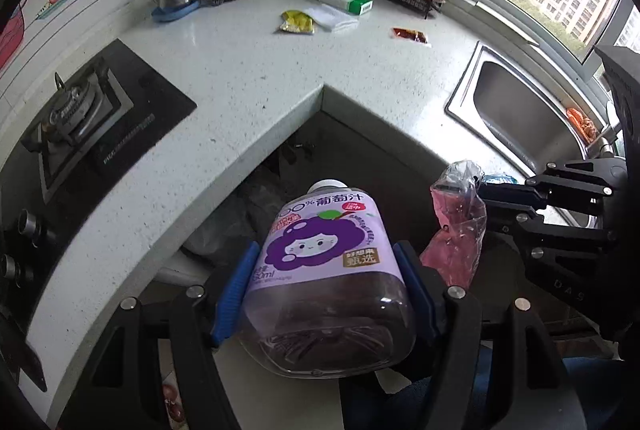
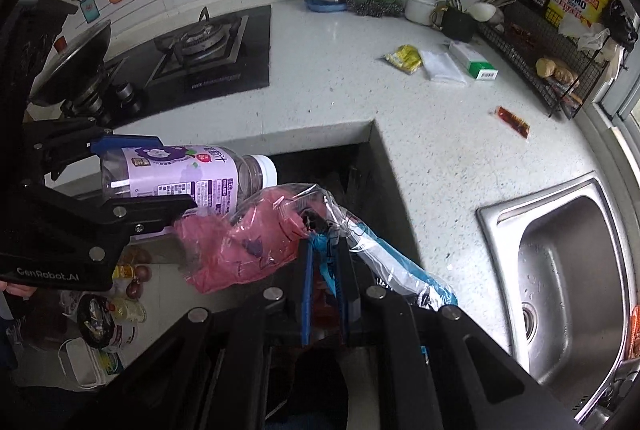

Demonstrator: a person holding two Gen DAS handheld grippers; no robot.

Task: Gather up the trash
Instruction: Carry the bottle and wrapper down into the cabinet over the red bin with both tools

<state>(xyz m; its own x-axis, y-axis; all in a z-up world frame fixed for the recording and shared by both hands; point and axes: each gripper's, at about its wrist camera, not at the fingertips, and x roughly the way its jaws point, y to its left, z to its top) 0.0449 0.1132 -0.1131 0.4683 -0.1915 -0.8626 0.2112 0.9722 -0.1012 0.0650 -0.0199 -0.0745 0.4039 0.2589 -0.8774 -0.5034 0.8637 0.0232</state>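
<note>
A purple juice bottle (image 1: 320,262) is clamped in the left gripper (image 1: 326,258); a crumpled plastic wrapper (image 2: 256,246) is pinched in the nearly closed right gripper (image 2: 324,250).

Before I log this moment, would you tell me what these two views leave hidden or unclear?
- Left wrist view: the space under the counter corner is dark; the grape juice bottle in the left gripper hides any bin there.
- Right wrist view: the right gripper pads are wrapped by the crumpled plastic wrapper; its print is unreadable.
- Right wrist view: floor items at lower left are too small.
</note>
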